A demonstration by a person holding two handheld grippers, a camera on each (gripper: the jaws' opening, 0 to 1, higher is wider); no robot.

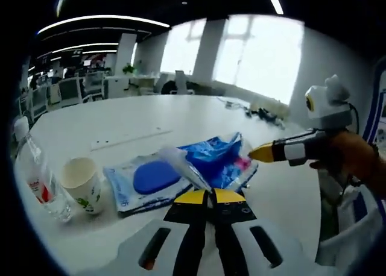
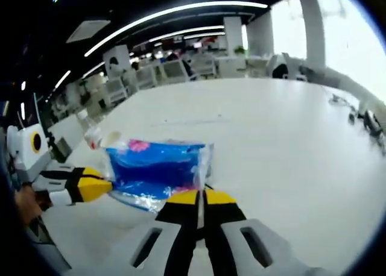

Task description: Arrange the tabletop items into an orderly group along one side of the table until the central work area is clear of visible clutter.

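2 tools hold 1 blue plastic bag (image 1: 211, 161) between them, each pinched shut on an edge. the left tool (image 1: 211, 194) nips a clear corner of the bag, its jaws pressed together; the right tool (image 2: 201, 196) clamps the bag's opposite edge the same way. a hold at both ends likely keeps the floppy bag from sagging so it can be carried as 1 piece. the bag hangs just over the white surface (image 1: 132, 116), near its front edge. beside it stand a paper cup (image 1: 81, 184) and a plastic bottle (image 1: 36, 176), close together, already looking like the start of a side group.
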